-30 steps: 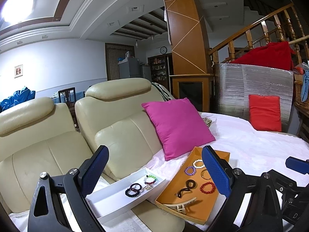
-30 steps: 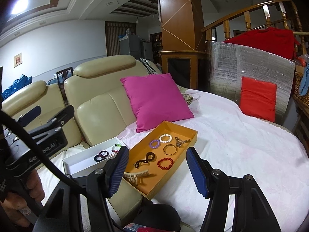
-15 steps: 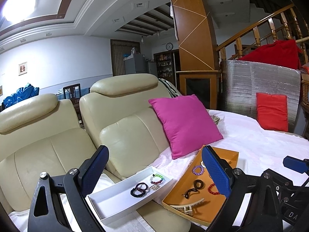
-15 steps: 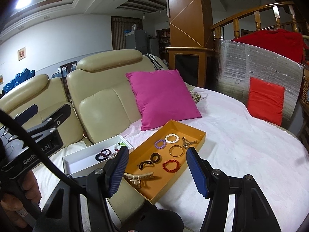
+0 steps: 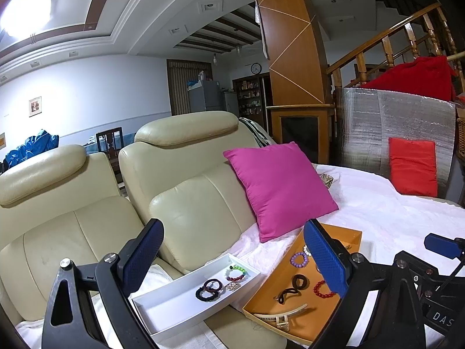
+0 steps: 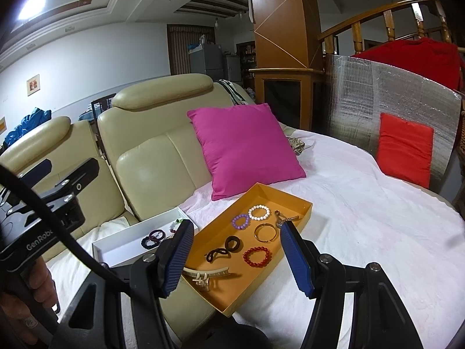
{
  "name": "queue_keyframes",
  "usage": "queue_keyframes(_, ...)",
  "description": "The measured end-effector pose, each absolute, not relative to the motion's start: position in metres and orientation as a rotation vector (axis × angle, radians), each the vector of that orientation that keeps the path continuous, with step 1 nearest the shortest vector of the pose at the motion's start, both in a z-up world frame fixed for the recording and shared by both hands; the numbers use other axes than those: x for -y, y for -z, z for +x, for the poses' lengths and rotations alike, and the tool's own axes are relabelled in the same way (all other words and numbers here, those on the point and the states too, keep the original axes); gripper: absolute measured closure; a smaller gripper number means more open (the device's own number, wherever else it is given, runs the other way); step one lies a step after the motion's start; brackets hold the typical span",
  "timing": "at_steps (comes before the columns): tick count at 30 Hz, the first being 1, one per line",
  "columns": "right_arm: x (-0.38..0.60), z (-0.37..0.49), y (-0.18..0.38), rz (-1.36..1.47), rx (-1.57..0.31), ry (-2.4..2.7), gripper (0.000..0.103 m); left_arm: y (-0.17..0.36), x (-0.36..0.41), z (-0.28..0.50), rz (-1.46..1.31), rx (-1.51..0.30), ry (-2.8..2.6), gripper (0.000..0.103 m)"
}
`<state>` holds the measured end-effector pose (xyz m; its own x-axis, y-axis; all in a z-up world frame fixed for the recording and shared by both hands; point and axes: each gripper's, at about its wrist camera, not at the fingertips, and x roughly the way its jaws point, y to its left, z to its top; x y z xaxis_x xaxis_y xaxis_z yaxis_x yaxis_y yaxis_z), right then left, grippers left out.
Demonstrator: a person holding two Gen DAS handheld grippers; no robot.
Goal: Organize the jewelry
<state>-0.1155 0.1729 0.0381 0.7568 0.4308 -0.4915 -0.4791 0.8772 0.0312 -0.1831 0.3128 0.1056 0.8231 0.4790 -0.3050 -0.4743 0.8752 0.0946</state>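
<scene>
An orange tray (image 6: 302, 203) lies on the white-covered sofa seat and holds a red bead bracelet (image 6: 257, 256), a purple one (image 6: 240, 221), a white one (image 6: 259, 212), a gold bangle (image 6: 265, 231), black hair ties (image 6: 225, 248) and a cream hair clip (image 6: 205, 276). A white tray (image 5: 162, 305) to its left holds dark hair ties (image 5: 209, 289) and a green-red bracelet (image 5: 237, 272). My right gripper (image 6: 237, 257) is open and empty above the orange tray's near end. My left gripper (image 5: 232, 257) is open and empty above both trays.
A pink cushion (image 6: 247, 148) leans on the cream sofa back (image 5: 186, 203) behind the trays. A red cushion (image 6: 404, 149) rests against a silver foil board at the right. A white cloth (image 6: 377, 232) covers the seat to the right.
Both grippers have shifted left and slightly closer, so the trays sit further right in the left wrist view. Both stay open and empty; no item has moved.
</scene>
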Motion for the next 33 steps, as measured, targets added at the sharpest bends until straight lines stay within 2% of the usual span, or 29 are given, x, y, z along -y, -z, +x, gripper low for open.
queue_keyframes(26,-0.159,-0.097,-0.030,-0.058,-0.526,-0.520,0.037,-0.106,-0.293,-0.160,0.055,-0.361,-0.502,0.006)
queue_keyframes(33,-0.119,-0.079,-0.025,0.009,-0.512,-0.477,0.037,-0.103,-0.242,-0.118,0.097,-0.365,-0.381,0.006)
